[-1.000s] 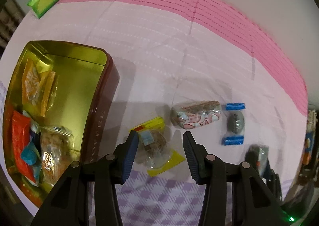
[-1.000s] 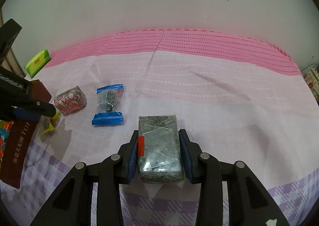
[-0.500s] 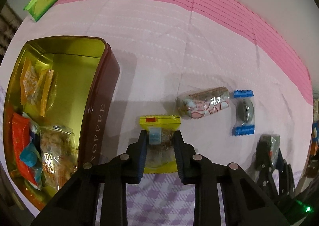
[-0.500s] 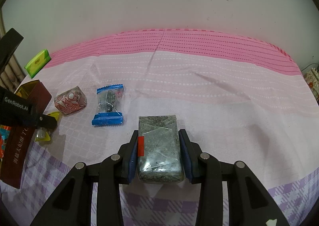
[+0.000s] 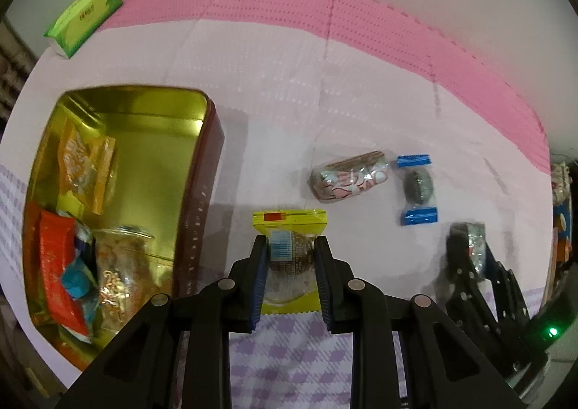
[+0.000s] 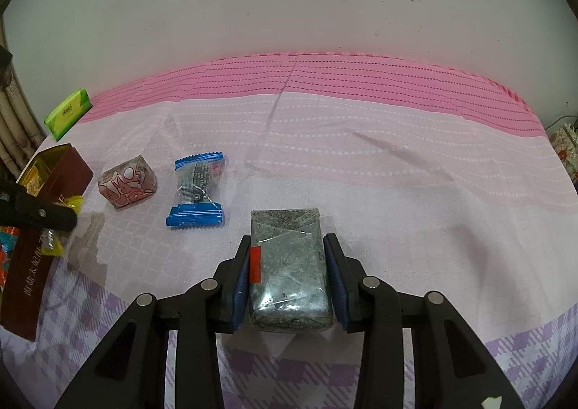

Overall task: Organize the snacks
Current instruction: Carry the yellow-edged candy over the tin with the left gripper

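While your left gripper clamps the yellow-edged snack beside the tin, your right gripper squeezes the grey packet; two snacks lie loose on open cloth.

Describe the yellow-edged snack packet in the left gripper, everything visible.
The yellow-edged snack packet is a small pouch, seemingly plastic film: yellow sealed ends, a red mark on the far end, a clear middle showing a round brown cookie-like piece and a pale blue label. The left gripper is shut on it, blue pads pressing both sides of its middle. It points lengthwise away from the camera, over the cloth just right of the open tin. Whether it touches the cloth is unclear.
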`<state>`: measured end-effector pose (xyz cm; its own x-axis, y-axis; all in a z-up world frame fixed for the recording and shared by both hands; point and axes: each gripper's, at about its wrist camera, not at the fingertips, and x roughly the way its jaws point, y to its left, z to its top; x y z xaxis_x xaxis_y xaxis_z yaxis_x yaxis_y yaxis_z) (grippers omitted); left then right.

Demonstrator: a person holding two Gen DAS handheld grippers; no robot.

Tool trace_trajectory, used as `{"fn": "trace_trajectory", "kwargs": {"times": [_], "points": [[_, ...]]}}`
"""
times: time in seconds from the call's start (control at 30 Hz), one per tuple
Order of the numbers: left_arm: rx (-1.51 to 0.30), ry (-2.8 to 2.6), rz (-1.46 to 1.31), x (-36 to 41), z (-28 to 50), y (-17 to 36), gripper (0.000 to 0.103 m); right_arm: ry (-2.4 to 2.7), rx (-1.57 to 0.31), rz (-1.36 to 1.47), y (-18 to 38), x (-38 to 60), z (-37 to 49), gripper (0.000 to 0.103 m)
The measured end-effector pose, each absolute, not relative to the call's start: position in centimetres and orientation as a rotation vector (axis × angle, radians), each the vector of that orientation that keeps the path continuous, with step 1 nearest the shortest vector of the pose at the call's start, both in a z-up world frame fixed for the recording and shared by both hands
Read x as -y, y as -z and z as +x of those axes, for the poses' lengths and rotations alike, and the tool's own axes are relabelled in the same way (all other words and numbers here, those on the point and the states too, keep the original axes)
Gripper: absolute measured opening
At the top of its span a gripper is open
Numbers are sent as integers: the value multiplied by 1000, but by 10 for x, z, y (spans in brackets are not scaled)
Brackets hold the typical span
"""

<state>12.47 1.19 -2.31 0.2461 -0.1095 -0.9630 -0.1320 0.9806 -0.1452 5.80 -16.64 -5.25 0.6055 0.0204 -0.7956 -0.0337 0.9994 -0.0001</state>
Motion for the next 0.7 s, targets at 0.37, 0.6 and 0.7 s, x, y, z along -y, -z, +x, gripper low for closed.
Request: {"fn": "trace_trajectory", "kwargs": {"times": [0.37,0.6,0.7], "points": [[-1199,-9,-163,-47,118,-22,26,-28,-921,-21,52,166,58,37],[-1164,-90,-125,-101,116,-33,26,-27,-921,-23,52,166,58,37],[-1170,-112,-107,-117,117,-29,26,-27,-921,-22,52,166,58,37]]}}
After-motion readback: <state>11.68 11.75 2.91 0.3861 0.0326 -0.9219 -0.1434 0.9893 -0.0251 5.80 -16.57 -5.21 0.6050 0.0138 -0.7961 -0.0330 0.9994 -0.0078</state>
